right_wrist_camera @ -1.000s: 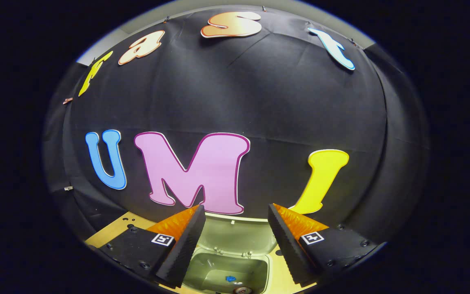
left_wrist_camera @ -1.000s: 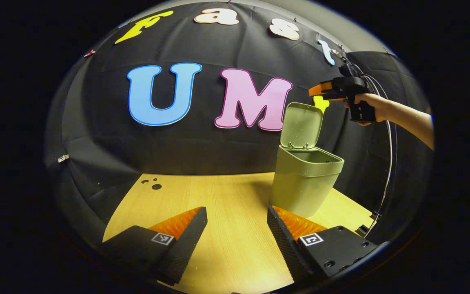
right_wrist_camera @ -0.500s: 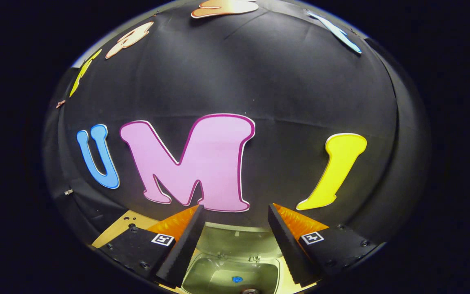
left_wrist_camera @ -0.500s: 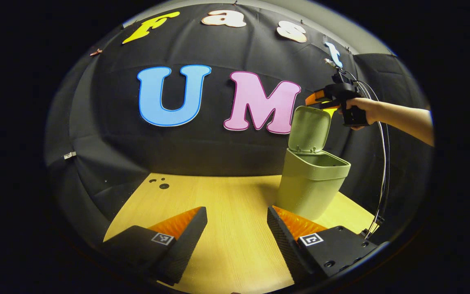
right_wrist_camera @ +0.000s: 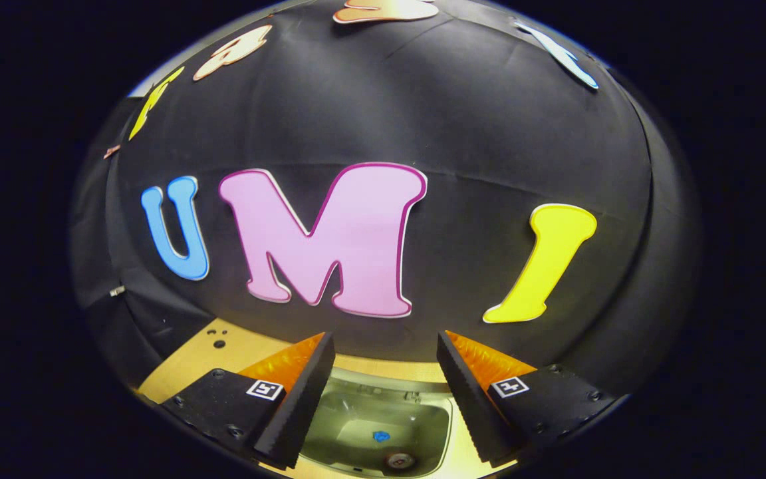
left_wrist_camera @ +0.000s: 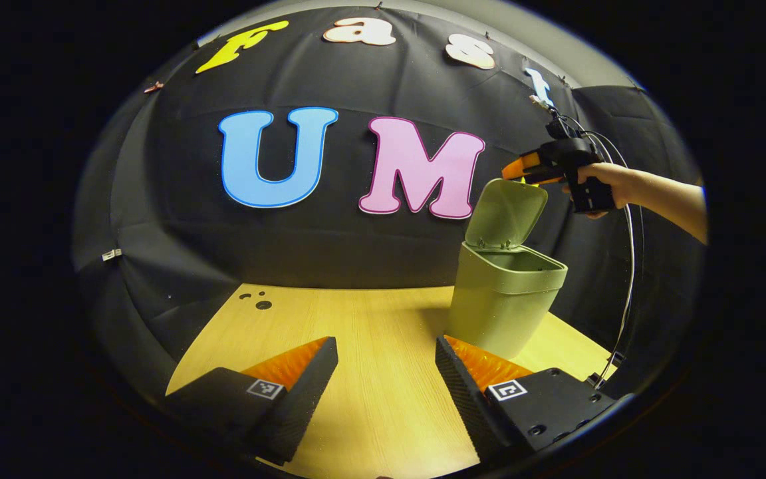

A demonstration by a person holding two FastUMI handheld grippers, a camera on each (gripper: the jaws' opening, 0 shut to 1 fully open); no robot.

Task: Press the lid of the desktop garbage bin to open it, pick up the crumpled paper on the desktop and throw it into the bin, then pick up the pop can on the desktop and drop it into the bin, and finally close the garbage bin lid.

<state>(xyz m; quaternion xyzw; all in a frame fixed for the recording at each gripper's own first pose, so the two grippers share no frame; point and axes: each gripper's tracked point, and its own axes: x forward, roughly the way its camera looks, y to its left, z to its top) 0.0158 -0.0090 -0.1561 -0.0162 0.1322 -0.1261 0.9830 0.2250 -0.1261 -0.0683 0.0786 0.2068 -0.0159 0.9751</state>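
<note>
The pale green bin (left_wrist_camera: 499, 303) stands on the wooden desk (left_wrist_camera: 356, 332) at the right. Its lid (left_wrist_camera: 506, 214) is raised and leans forward over the mouth. My right gripper (left_wrist_camera: 521, 170), held by a hand (left_wrist_camera: 599, 189), is open right at the lid's top edge. In the right gripper view its fingers (right_wrist_camera: 296, 392) spread above the bin (right_wrist_camera: 370, 426). Inside lie a round can top (right_wrist_camera: 399, 460) and a small blue spot (right_wrist_camera: 379, 436). My left gripper (left_wrist_camera: 386, 372) hovers open and holds nothing over the desk, left of the bin.
A cable (left_wrist_camera: 630, 279) hangs from the right gripper down to the desk's right edge. A few small dark holes (left_wrist_camera: 256, 301) mark the desk's far left corner. The black cloth wall stands close behind the bin.
The lid has tipped from nearly upright to leaning forward over the bin's mouth. The right gripper came down to the lid's top edge and moved with it. The left gripper barely shifted.
</note>
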